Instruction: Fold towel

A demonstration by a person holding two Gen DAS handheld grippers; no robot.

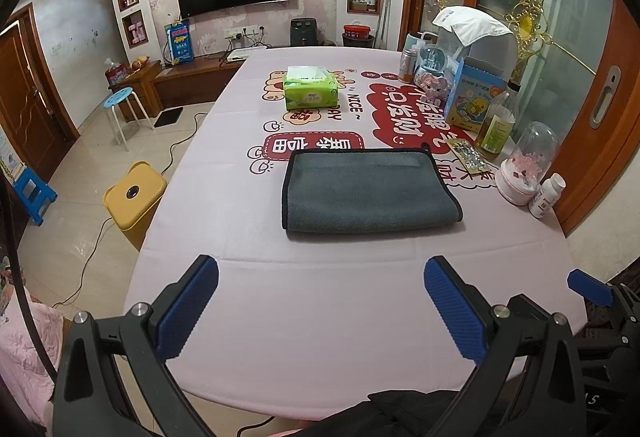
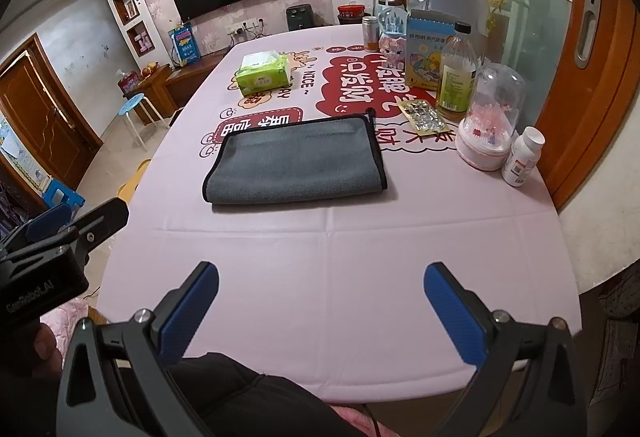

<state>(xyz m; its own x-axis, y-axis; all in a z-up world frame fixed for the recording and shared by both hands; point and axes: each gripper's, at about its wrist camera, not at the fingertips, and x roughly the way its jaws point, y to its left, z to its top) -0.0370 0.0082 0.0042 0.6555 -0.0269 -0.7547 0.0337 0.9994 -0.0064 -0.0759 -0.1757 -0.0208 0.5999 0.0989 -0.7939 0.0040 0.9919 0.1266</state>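
A grey towel (image 1: 370,189) with a black border lies folded flat on the pink tablecloth (image 1: 320,317), with its fold along the near edge; it also shows in the right wrist view (image 2: 296,161). My left gripper (image 1: 320,301) is open and empty above the near part of the table, well short of the towel. My right gripper (image 2: 320,309) is open and empty, also near the table's front edge. A blue pad of the right gripper shows at the right edge of the left wrist view (image 1: 590,287).
A green tissue pack (image 1: 310,87) sits beyond the towel. Along the right side stand a bottle (image 1: 498,125), a glass dome ornament (image 1: 526,165), a white pill bottle (image 1: 547,195), a blister pack (image 1: 468,155) and boxes. A yellow stool (image 1: 134,193) stands left of the table.
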